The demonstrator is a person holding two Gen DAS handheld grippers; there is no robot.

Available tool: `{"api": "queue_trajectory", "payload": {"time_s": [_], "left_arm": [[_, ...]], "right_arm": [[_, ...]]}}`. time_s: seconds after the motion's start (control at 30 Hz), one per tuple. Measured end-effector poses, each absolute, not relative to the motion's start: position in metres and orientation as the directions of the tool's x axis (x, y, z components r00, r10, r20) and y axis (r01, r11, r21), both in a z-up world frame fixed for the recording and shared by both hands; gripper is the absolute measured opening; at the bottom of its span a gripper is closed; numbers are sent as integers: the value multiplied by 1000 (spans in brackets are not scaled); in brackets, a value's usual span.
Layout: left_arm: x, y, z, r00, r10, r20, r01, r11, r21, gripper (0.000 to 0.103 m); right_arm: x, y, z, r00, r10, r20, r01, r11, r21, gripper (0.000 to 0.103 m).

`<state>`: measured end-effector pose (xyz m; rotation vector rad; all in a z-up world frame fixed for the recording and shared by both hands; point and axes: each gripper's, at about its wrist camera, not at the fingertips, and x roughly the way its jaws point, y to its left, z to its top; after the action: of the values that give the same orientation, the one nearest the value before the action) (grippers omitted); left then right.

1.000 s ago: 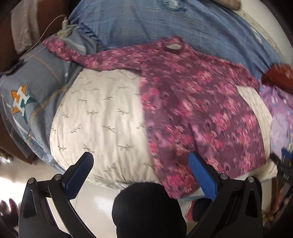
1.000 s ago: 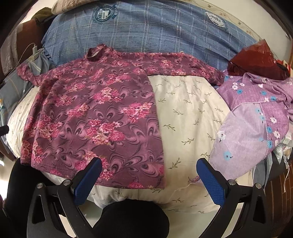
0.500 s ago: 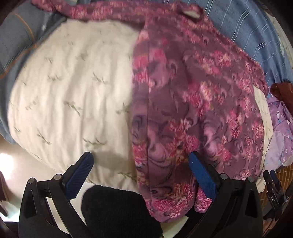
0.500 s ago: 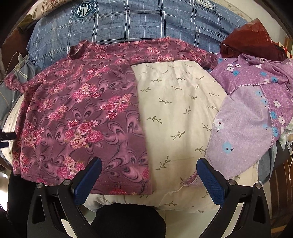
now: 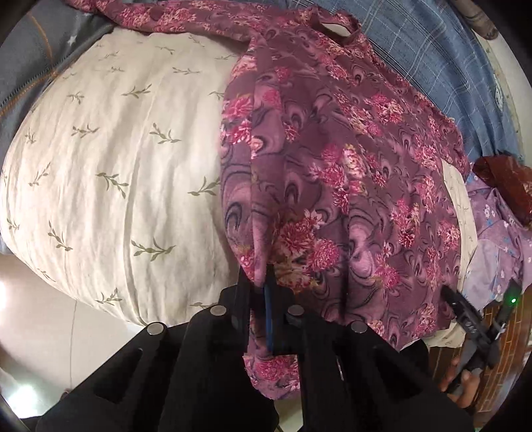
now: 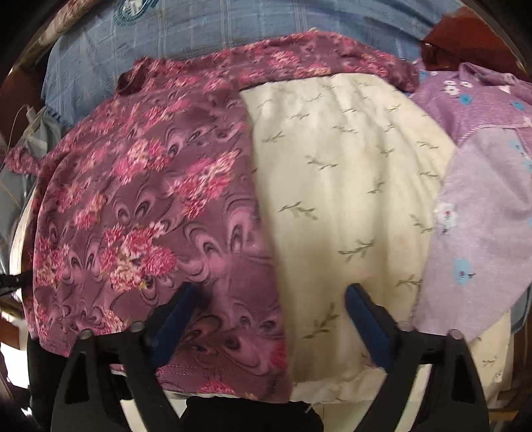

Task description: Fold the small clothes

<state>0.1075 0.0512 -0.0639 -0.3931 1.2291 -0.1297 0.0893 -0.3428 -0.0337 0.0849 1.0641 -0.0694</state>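
Note:
A maroon floral top [image 5: 349, 172] lies spread face down on a cream leaf-print cushion [image 5: 116, 159], sleeves out to both sides. My left gripper [image 5: 266, 309] is shut on the top's bottom-left hem corner, and the cloth bunches up between the pads. The top also shows in the right wrist view [image 6: 149, 216]. My right gripper [image 6: 269, 319] is open, straddling the top's bottom-right hem corner, with the left pad over the cloth and the right pad over the cushion [image 6: 349, 199].
A lilac flowered garment [image 6: 482, 216] lies at the cushion's right edge. A blue checked cover [image 6: 199, 30] lies behind. A dark red bag [image 5: 505, 186] sits at the far right. Pale floor [image 5: 50, 315] shows below the cushion's front edge.
My left gripper moved forward and closed on the top's bottom-left hem. My right gripper moved down and closer to the bottom-right hem, still open.

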Motion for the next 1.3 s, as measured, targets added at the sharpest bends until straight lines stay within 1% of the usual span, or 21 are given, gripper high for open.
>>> {"api": "queue_trajectory", "payload": {"time_s": [0.03,0.07,0.1,0.13,0.2,0.33,0.47,0.57,0.6,0.67,0.7,0.73,0.77,0.8,0.83,0.9,0.97,1.2,1.23,1.27,1.3], "left_arm": [[107,54,-64,337,-311,-889,-120,922,-368,4],[105,58,-62,337,-310,-889,-123,921,-369,4],[104,63,-59,342,-302,-890,-129,923,-363,3],[103,68,-54,355,-285,-890,-136,926,-351,3],[104,83,-44,378,-230,-897,-164,937,-309,3],[93,136,-29,415,-188,-890,-240,921,-307,3],[92,162,-49,353,-65,-933,-325,927,-188,1],[87,172,-57,345,-146,-927,-319,911,-262,1],[87,173,-51,373,-145,-916,-302,915,-267,1],[90,169,-26,458,-99,-884,-251,939,-235,3],[94,165,-15,485,-88,-870,-224,949,-221,12],[103,159,-4,508,-85,-857,-197,957,-211,22],[113,154,4,521,-87,-849,-175,963,-206,52],[123,150,10,534,-86,-841,-159,967,-200,78],[137,144,16,551,-73,-831,-152,971,-186,81],[167,133,21,561,-63,-826,-140,976,-169,81],[204,122,13,519,-85,-851,-126,977,-174,81],[261,105,-27,400,-84,-913,-150,976,-156,81],[266,101,-30,391,-66,-918,-152,979,-135,79],[270,100,-31,390,-34,-920,-156,983,-102,57],[271,101,-30,393,-2,-920,-161,984,-71,32]], "right_arm": [[89,-339,-35,480,-18,-877,86,996,26,54],[86,-335,-33,496,-7,-868,60,998,27,44],[84,-329,-30,508,11,-861,28,999,29,15],[82,-326,-28,508,28,-861,4,999,35,8],[79,-321,-18,523,19,-852,-8,1000,18,4],[61,-328,6,559,99,-823,-14,994,109,3],[60,-322,-12,508,90,-857,-14,995,96,3],[65,-327,-34,440,108,-891,24,991,132,4],[64,-329,-30,450,117,-885,26,989,144,9],[64,-333,-17,483,122,-867,20,988,150,10],[65,-336,-9,503,115,-856,21,989,145,19],[70,-339,0,525,109,-844,27,989,144,36],[77,-342,10,547,103,-831,40,988,148,45],[85,-344,17,565,99,-819,51,987,154,60],[99,-345,24,586,98,-804,58,985,162,67],[126,-342,28,600,99,-794,58,984,166,67],[159,-339,25,588,116,-801,53,982,181,65],[258,-333,-12,528,95,-844,125,974,188,64],[265,-331,-17,516,99,-851,116,976,184,49],[275,-326,-22,496,109,-861,94,979,179,30],[281,-321,-25,479,109,-871,73,984,163,6]]}}
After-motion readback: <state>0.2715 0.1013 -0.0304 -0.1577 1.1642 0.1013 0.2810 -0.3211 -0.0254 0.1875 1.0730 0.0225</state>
